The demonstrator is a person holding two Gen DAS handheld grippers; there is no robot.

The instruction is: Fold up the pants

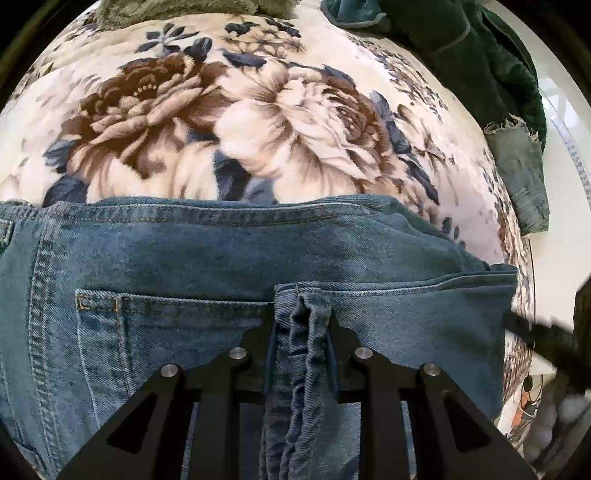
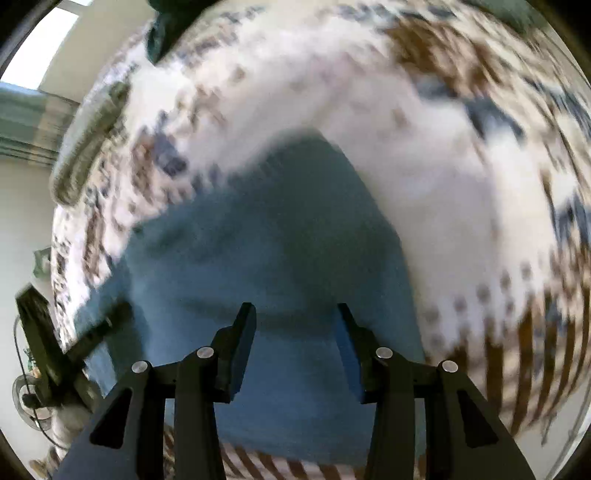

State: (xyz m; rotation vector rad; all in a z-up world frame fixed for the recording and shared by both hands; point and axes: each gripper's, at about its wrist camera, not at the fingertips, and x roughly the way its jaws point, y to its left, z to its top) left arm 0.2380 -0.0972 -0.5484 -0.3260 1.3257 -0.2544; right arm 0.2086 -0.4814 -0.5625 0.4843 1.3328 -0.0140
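Blue denim pants [image 1: 207, 251] lie folded on a floral blanket [image 1: 258, 122], back pocket [image 1: 122, 332] facing up. My left gripper [image 1: 301, 314] is shut on a bunched fold of the pants, pinched between its black fingers. In the right wrist view, which is motion-blurred, the pants [image 2: 266, 229] lie below my right gripper [image 2: 295, 314]. The right gripper is open and empty, its jaws well apart just above the denim. The other gripper shows as a dark shape at the left of the right wrist view [image 2: 74, 347].
A dark green garment [image 1: 480, 62] and a faded denim piece [image 1: 524, 177] lie at the blanket's far right edge. A grey furry item [image 1: 177, 11] is at the far side. White floor [image 1: 565, 122] lies beyond the bed edge on the right.
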